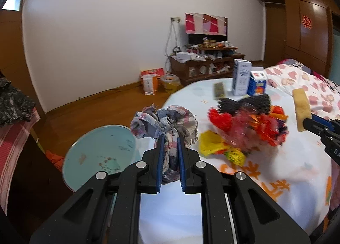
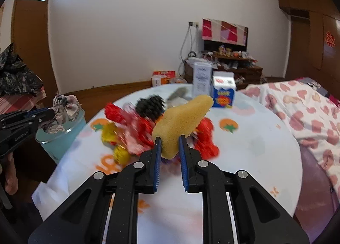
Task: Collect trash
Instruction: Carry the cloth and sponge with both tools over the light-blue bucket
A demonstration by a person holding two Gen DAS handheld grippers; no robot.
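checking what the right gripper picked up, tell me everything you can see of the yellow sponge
The yellow sponge is a porous, coarse foam block, yellow-tan. The right gripper is shut on its lower end, squeezing it narrow between the blue pads, so it flares wider above. It tilts up to the right, lifted clear of the table, above the wrapper pile.

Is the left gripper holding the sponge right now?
No, the left gripper is shut on the plaid cloth; the yellow sponge sits between the right gripper's fingers.
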